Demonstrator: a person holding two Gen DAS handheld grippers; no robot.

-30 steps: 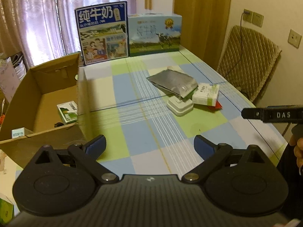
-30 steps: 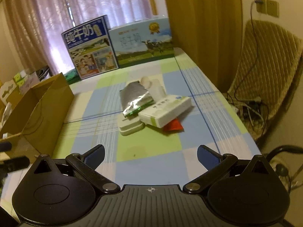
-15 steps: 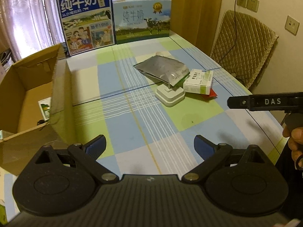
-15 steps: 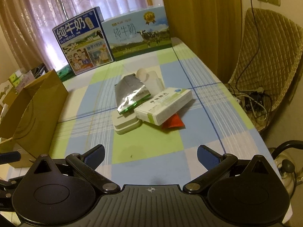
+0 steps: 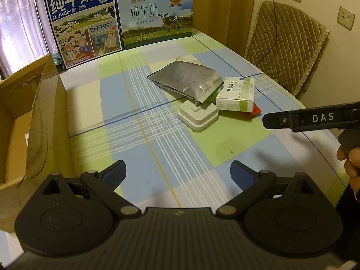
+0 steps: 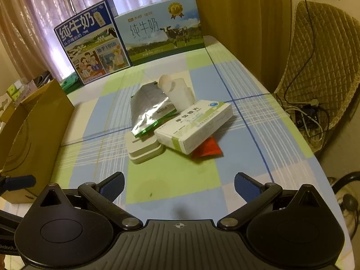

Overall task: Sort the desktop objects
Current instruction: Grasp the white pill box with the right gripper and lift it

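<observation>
Pile on counter [image 6: 171, 175]: foil pouch [image 6: 150, 110], medicine box [image 6: 195, 126], white pad [image 6: 144, 148], red packet [image 6: 208, 149], unsorted.
Cardboard box [image 5: 48, 121]: contents hidden.
Left hand-held gripper [image 5: 177, 172]: wide, empty.
Right hand-held gripper [image 6: 178, 184]: wide, empty.
Progress: judged early; pile remains.

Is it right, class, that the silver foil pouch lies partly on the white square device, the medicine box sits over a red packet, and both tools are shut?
Not quite. The left tool and right tool are both open, as each wrist view shows. The silver foil pouch, white square device, medicine box and red packet are as stated.
</observation>
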